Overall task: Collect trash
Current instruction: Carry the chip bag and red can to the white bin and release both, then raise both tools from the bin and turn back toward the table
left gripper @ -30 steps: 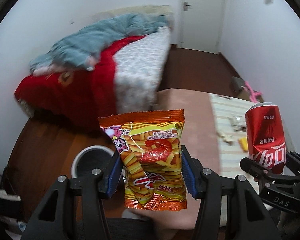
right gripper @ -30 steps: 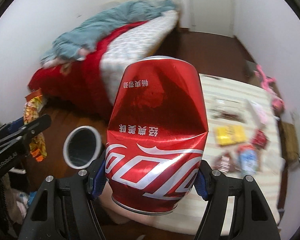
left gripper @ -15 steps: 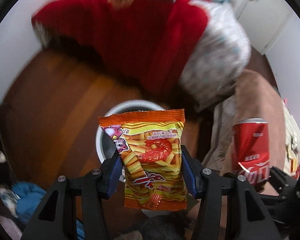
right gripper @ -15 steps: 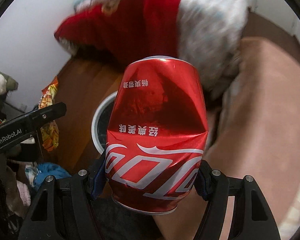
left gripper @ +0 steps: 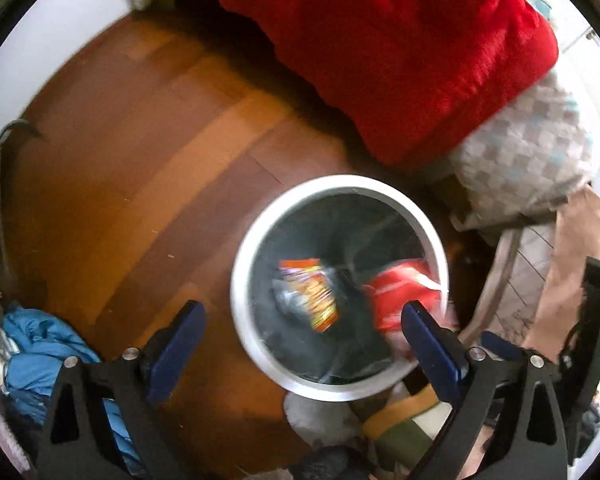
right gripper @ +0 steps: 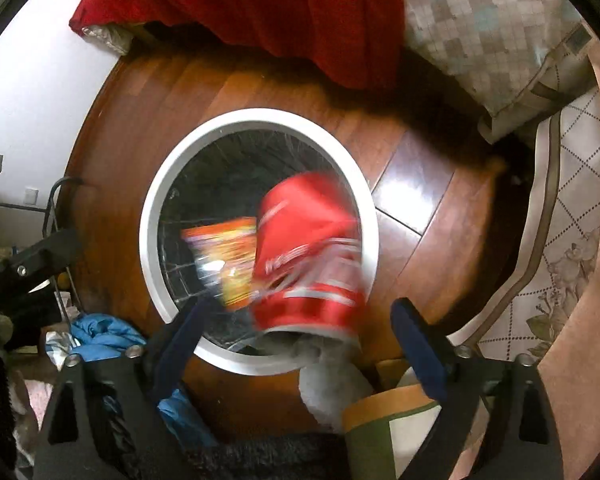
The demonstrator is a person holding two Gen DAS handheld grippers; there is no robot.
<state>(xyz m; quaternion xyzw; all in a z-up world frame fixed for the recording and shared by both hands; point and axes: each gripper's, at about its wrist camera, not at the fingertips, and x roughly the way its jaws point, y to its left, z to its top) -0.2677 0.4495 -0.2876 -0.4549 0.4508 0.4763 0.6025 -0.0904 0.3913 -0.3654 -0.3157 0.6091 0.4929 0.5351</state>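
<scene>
A white-rimmed trash bin [left gripper: 256, 236] with a black liner stands on the wood floor; it also shows in the right wrist view [right gripper: 156, 192]. The orange snack packet [left gripper: 310, 294] and the red cola can [left gripper: 400, 300] are blurred, dropping into the bin. The right wrist view shows the packet [right gripper: 224, 260] and the can [right gripper: 308, 256] over the bin mouth. My left gripper [left gripper: 304, 348] is open and empty above the bin. My right gripper [right gripper: 296, 340] is open and empty above the bin's near rim.
A bed with a red blanket [left gripper: 400, 40] and a checked cover [right gripper: 480, 20] lies beyond the bin. Blue cloth [left gripper: 40, 352] lies on the floor at left. A patterned rug [right gripper: 560, 240] and a tan cloth [left gripper: 572, 272] are at right.
Both grippers have opened over the bin. The snack packet has left the left gripper and the cola can has left the right gripper; both are falling into the bin.
</scene>
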